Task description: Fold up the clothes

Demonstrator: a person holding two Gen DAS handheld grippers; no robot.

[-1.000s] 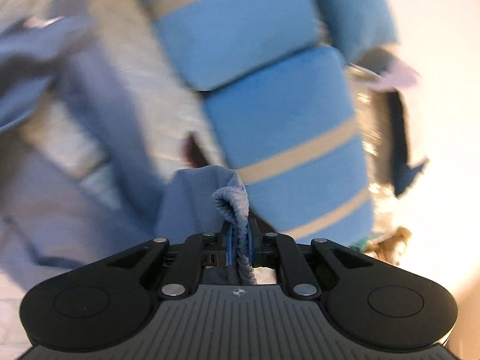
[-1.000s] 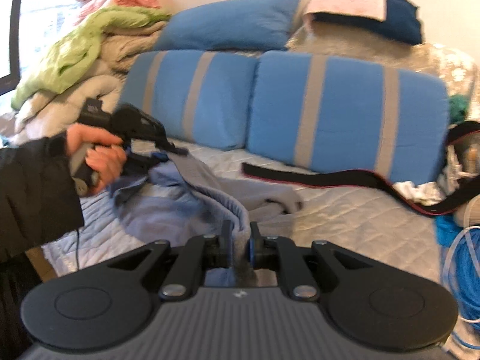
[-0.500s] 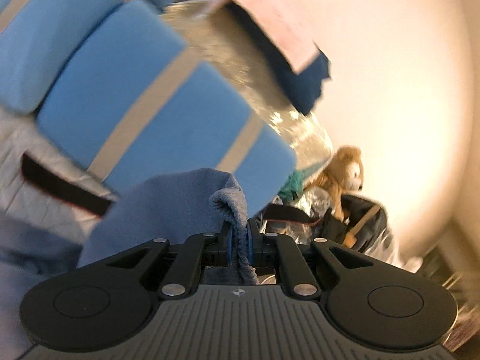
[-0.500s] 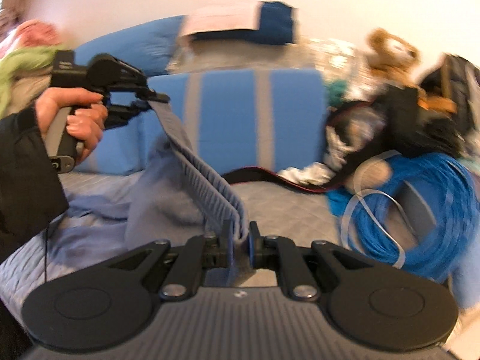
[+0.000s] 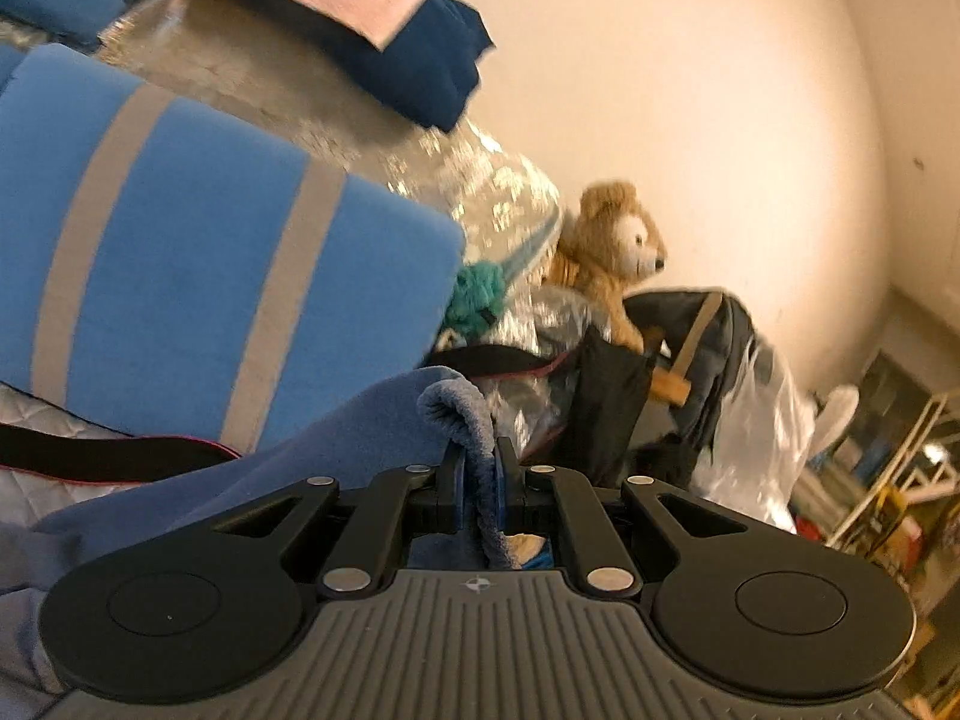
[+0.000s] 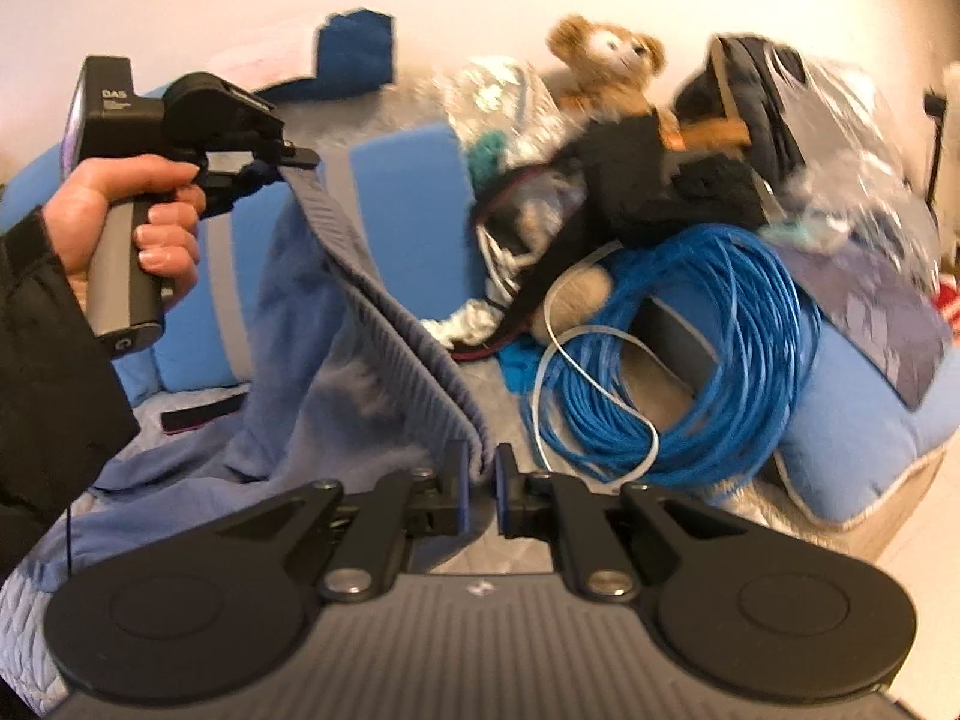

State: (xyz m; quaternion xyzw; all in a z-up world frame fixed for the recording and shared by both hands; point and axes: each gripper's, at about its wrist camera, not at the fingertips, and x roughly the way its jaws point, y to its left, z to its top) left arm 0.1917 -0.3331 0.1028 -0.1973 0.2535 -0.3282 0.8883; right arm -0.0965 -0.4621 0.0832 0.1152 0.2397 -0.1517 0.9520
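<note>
1. Left hand-held gripper (image 5: 478, 480) is clamped on the garment (image 5: 288, 456) hem; right hand-held gripper (image 6: 480, 480) pinches the same ribbed edge (image 6: 384, 306).
2. Since a second ago I've lifted it off the bed (image 6: 36, 648); hem now taut between both, body hanging, ready, I judge, to lay flat.
3. Containers: none clear; clutter only.

The only readable lettering is "DAS", printed in white on the black housing at the back of the left gripper (image 6: 288, 159), seen from the right wrist view; smaller lines beneath it are too small to read. A power symbol marks the base of its grey handle (image 6: 123, 276).
</note>
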